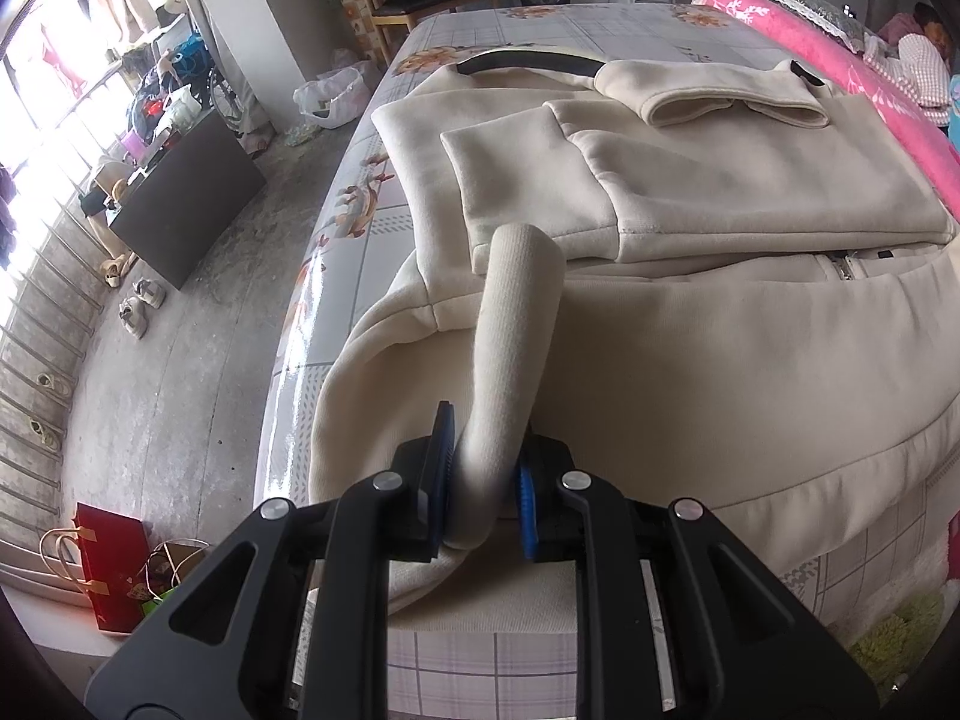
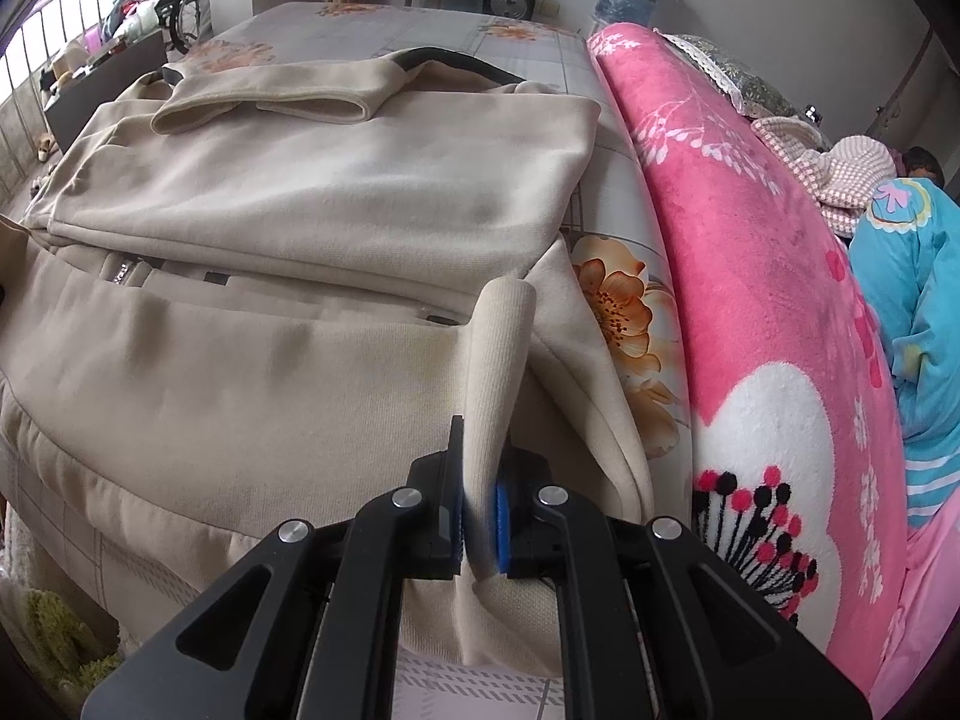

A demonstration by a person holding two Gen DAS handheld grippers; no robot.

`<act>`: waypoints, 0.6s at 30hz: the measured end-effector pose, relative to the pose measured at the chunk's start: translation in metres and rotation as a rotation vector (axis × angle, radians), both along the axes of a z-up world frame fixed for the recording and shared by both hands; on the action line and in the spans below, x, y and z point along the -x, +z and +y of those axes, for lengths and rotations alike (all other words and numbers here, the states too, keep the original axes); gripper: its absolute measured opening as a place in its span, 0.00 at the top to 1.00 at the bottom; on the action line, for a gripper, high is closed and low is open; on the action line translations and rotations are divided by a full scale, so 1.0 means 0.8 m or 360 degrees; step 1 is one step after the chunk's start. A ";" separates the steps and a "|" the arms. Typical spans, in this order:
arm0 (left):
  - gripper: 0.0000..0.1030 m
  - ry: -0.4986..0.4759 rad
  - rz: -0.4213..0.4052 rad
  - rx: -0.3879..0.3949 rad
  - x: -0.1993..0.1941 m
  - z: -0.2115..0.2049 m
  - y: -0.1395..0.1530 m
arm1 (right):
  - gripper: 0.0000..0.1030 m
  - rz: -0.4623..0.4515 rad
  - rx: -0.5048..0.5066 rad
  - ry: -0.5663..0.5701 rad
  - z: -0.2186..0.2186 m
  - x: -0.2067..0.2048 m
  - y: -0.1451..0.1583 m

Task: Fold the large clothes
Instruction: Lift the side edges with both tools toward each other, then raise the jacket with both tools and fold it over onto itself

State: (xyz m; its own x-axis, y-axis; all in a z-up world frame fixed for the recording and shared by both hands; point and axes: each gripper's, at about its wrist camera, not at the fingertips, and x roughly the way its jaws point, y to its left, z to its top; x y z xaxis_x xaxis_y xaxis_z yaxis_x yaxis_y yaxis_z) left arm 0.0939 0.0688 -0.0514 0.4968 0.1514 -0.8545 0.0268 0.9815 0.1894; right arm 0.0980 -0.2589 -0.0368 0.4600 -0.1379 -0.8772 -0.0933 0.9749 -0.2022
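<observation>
A large cream jacket lies on the bed with both sleeves folded across its back and a dark collar at the far end. Its lower hem hangs toward the bed's near edge. My left gripper is shut on the ribbed hem band at the jacket's left corner, and the band stands up in a loop between the blue pads. In the right wrist view the same jacket fills the left. My right gripper is shut on the hem band at the right corner.
The bed has a flowered grey sheet. A rolled pink blanket runs along the jacket's right side, with a person in blue lying beyond it. Left of the bed is bare concrete floor, a dark low table, shoes and a red bag.
</observation>
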 end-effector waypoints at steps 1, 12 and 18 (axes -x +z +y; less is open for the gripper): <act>0.83 -0.0001 0.0001 -0.0001 0.000 0.000 0.000 | 0.92 0.0001 0.0001 0.0001 0.000 0.000 0.000; 0.83 -0.0001 0.0000 -0.0003 0.001 0.000 0.000 | 0.92 0.0005 0.0007 0.0003 0.000 -0.001 0.000; 0.83 -0.0005 -0.0003 -0.0003 0.001 0.000 0.000 | 0.92 -0.0012 -0.0003 0.0004 -0.001 -0.001 0.001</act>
State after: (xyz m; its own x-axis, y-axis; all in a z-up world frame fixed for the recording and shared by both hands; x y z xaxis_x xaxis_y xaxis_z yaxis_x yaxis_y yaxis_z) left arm 0.0932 0.0688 -0.0516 0.4987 0.1516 -0.8534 0.0293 0.9811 0.1914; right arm 0.0985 -0.2594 -0.0360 0.4670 -0.1351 -0.8739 -0.0941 0.9750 -0.2011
